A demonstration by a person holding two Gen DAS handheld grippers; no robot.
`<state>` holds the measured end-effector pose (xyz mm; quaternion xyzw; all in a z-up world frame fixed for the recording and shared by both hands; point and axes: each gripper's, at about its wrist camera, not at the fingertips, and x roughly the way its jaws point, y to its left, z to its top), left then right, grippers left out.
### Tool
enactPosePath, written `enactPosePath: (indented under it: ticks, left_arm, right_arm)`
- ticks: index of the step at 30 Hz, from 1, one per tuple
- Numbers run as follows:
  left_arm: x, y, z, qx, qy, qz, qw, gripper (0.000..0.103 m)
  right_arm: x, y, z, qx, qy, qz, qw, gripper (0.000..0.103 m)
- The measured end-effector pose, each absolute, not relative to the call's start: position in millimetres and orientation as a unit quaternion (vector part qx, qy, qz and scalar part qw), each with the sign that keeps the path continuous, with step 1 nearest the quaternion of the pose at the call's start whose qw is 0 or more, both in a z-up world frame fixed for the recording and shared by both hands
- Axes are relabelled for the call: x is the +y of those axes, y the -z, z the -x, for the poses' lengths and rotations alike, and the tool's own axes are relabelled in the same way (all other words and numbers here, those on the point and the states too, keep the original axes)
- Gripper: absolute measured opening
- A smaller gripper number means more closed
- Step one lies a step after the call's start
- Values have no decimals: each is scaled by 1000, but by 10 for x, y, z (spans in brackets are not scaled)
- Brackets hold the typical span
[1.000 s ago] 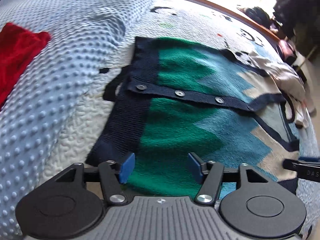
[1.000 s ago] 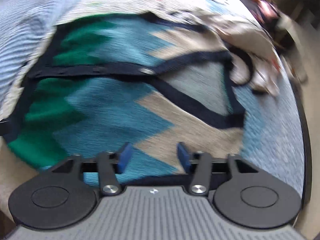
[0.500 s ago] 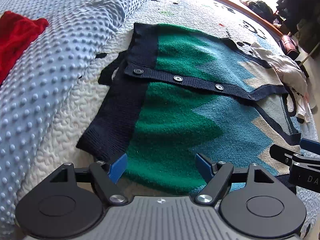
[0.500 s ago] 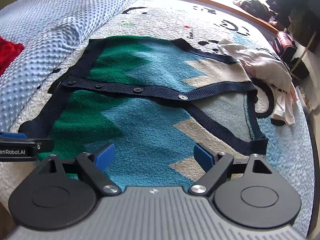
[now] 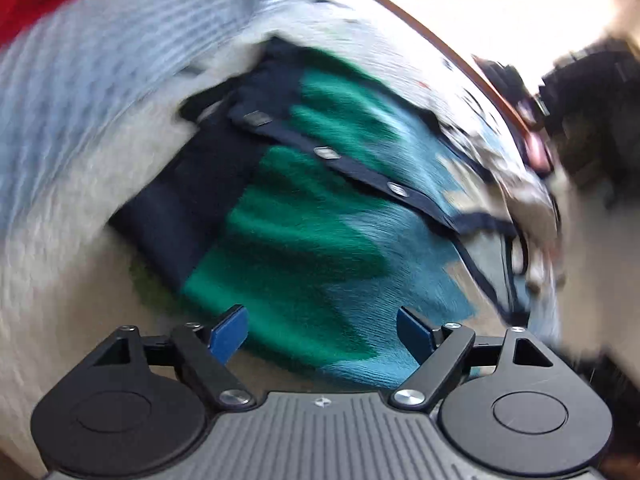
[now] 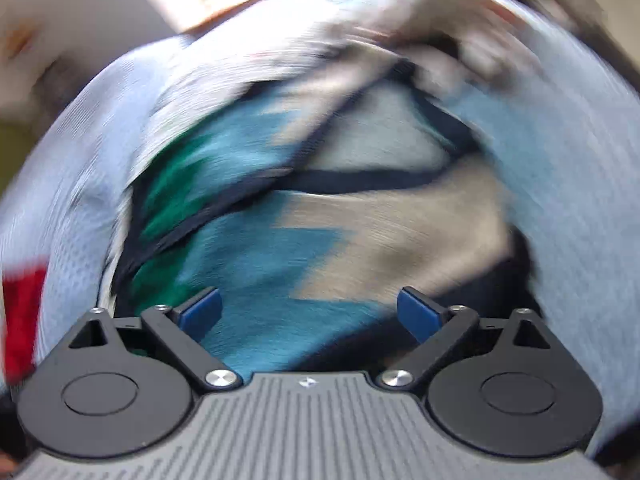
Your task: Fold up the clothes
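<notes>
Both sets of blue pads spread wide over soft, floppy knit cardigan (image 5: 304, 240), nothing clamped; best pinched along near hem ahead.

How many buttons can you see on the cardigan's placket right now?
3 on the cardigan: near the hem, mid-placket, toward the neckline. Blur may hide a fourth further along.
</notes>
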<state>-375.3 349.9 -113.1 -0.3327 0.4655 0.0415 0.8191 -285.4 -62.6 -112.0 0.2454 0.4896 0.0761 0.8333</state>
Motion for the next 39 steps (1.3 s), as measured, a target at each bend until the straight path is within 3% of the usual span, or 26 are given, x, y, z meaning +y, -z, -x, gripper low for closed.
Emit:
enactPosePath:
  ticks: [3,6,14,15,17,18,24,28,32,34,35,36,37,39]
  left_arm:
    - [3707,1314,3870,463,-79,380,797,70]
    - [3864,1460,3942,452,-101,418,781,69]
    - [4150,1752,3899,421,-154,485,751,71]
    - [4149,1755,3850,418,-152,485,753,72]
    - [4158,1781,3736,414,-143,482,759,71]
    - [4157,1791,3682,413,-140,480,761,69]
    - [4196,1818,3617,384,-164,523,743,54]
    - [4243,1821,3643,386,-174,511,748,37]
    - [4258,1838,3651,391,-176,505,749,32]
    - [4251,1839,3640,398,-178,500,748,23]
    - [4236,1829,3619,409,-180,487,751,18]
    - [4222,1819,3598,420,-181,473,753,11]
    - [4217,1806,3579,431,-177,459,757,11]
    - [4217,1770,3531,450,-173,436,760,10]
  right_arm:
    - [-1091,1354,2901,485,-17,-316,815,80]
    - [-1374,1588,2909,483,18,-370,794,76]
    - [-1468,1960,2832,467,30,-460,755,78]
    - [-1459,1974,2815,465,29,-469,750,77]
    - [-1425,2018,2760,465,20,-485,740,63]
    - [-1408,2041,2732,466,15,-493,735,56]
    - [-1376,2173,2640,456,1,-556,695,60]
    - [-1477,2225,2720,442,17,-580,684,50]
    - [-1474,2219,2688,443,21,-573,689,51]
    - [-1470,2198,2676,447,21,-563,695,49]
    - [-1470,2192,2669,450,22,-558,697,45]
    - [-1465,2186,2658,456,27,-549,700,34]
    - [-1467,2182,2656,466,33,-536,703,18]
    - [-1459,2169,2647,479,35,-515,710,14]
